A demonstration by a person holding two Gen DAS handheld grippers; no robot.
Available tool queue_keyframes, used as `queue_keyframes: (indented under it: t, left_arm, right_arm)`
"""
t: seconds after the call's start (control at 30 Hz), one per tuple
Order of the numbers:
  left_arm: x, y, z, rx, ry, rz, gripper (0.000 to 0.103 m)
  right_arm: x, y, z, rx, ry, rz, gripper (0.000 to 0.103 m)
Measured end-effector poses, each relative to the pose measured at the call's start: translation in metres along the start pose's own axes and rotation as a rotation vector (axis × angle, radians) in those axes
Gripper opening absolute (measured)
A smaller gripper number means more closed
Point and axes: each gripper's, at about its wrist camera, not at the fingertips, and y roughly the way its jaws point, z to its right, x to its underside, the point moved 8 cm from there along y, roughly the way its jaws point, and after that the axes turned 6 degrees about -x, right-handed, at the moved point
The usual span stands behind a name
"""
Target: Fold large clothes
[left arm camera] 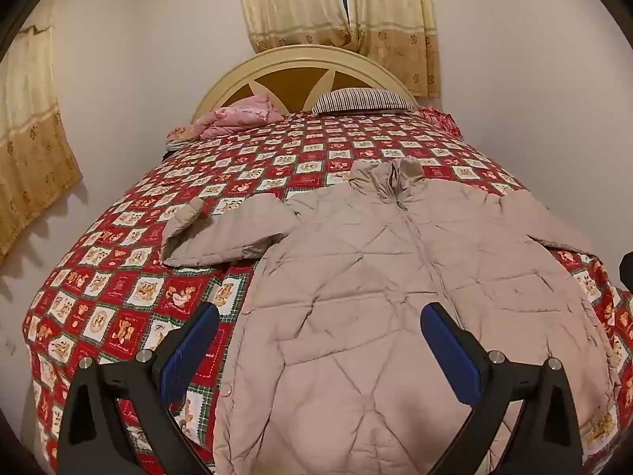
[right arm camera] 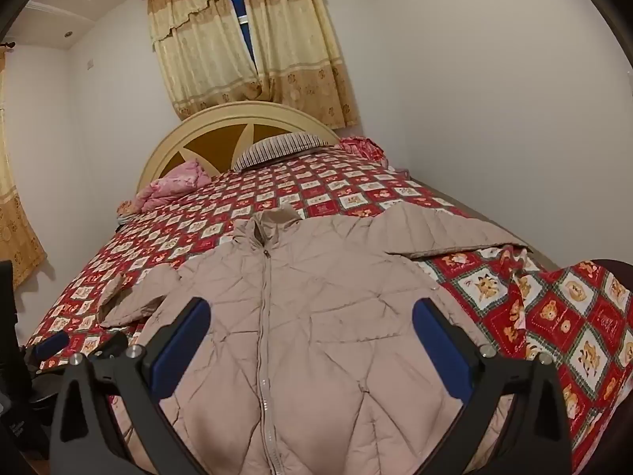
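A beige quilted puffer jacket (left arm camera: 395, 285) lies front up and zipped on the bed, collar toward the headboard, both sleeves spread out sideways. It also shows in the right wrist view (right arm camera: 308, 316). My left gripper (left arm camera: 320, 324) is open and empty, held above the jacket's lower left part. My right gripper (right arm camera: 312, 316) is open and empty above the jacket's lower middle, near the zip. The left gripper's blue-padded tip (right arm camera: 51, 344) shows at the left edge of the right wrist view.
The bed has a red patchwork quilt (left arm camera: 130, 277) with animal prints. A pink blanket (left arm camera: 237, 116) and a striped pillow (left arm camera: 364, 101) lie by the cream headboard (left arm camera: 300, 63). Walls stand close on both sides; curtains (right arm camera: 253, 47) hang behind.
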Motion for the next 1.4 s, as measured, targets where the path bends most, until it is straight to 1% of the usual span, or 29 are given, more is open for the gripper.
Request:
queue_keyframes:
  t: [0.07, 0.1, 0.17, 0.27, 0.43, 0.67, 0.97, 1.4]
  left_arm:
    - [0.000, 0.004, -0.001, -0.006, -0.003, -0.010, 0.102]
    - [0.000, 0.001, 0.002, 0.002, 0.001, 0.007, 0.102]
    - [0.004, 0.000, 0.003, 0.006, -0.001, 0.010, 0.102]
    - [0.003, 0.004, 0.005, 0.012, -0.007, -0.020, 0.102]
    - [0.009, 0.001, 0.003, 0.025, -0.027, -0.012, 0.102]
    - [0.011, 0.002, 0.005, 0.040, -0.020, -0.023, 0.102]
    - [0.012, 0.003, 0.002, 0.042, -0.029, -0.028, 0.102]
    - [0.014, 0.003, 0.008, 0.035, -0.005, -0.031, 0.102]
  right_arm:
    - [0.000, 0.000, 0.000, 0.001, 0.001, 0.003, 0.103]
    - [0.000, 0.000, 0.001, 0.002, 0.002, 0.004, 0.103]
    - [0.000, 0.001, 0.000, 0.004, 0.005, 0.005, 0.103]
    - [0.001, 0.002, 0.002, -0.002, 0.009, -0.001, 0.103]
    - [0.006, 0.004, 0.002, 0.008, 0.001, -0.003, 0.103]
    - [0.004, 0.001, -0.001, 0.011, 0.003, -0.004, 0.103]
    - [0.005, 0.001, -0.001, 0.008, 0.023, -0.009, 0.103]
    - [0.004, 0.003, 0.001, 0.006, 0.029, -0.015, 0.103]
